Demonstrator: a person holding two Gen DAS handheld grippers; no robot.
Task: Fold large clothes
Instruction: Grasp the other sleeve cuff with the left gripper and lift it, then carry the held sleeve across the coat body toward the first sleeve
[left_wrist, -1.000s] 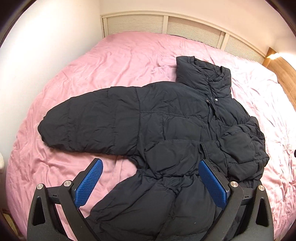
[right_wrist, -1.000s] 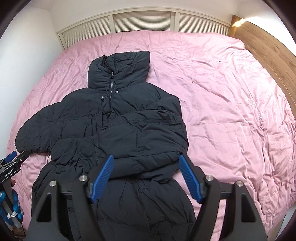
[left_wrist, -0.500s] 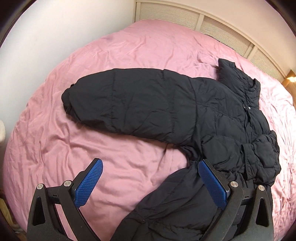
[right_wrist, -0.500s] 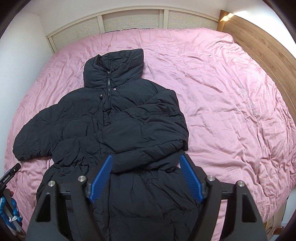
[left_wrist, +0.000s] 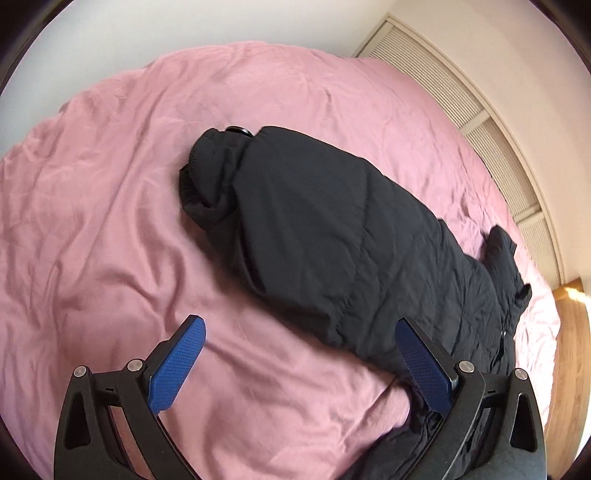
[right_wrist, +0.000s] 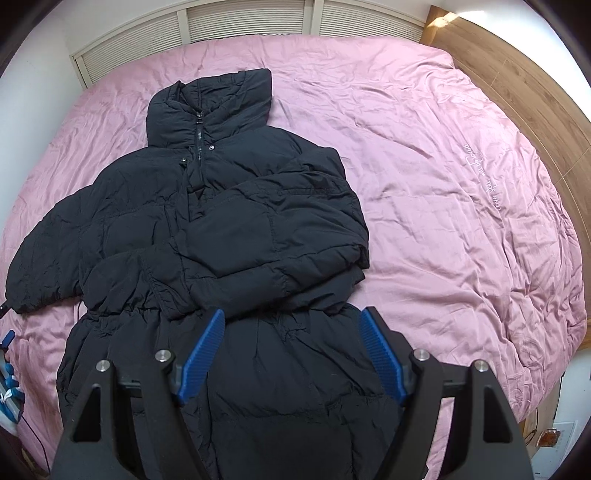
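A large black puffer jacket (right_wrist: 229, 236) lies front up on a pink bed (right_wrist: 443, 184), collar toward the headboard. Its right sleeve is folded across the chest; its left sleeve (left_wrist: 314, 229) stretches out flat to the side, cuff (left_wrist: 207, 177) at the end. My left gripper (left_wrist: 299, 362) is open and empty, low over the sheet beside that sleeve, its right finger against the sleeve's edge. My right gripper (right_wrist: 291, 354) is open and empty, hovering over the jacket's lower body.
A slatted white headboard (right_wrist: 251, 22) runs along the far side, a wooden panel (right_wrist: 517, 74) along the right. White wall (left_wrist: 147, 29) borders the bed's left side. Bare pink sheet (left_wrist: 92, 221) surrounds the outstretched sleeve. Blue tool parts (right_wrist: 7, 369) show at the left edge.
My left gripper has swung left and come closer to the outstretched sleeve, which now fills its view. My right gripper has moved slightly forward over the jacket. The jacket has not moved.
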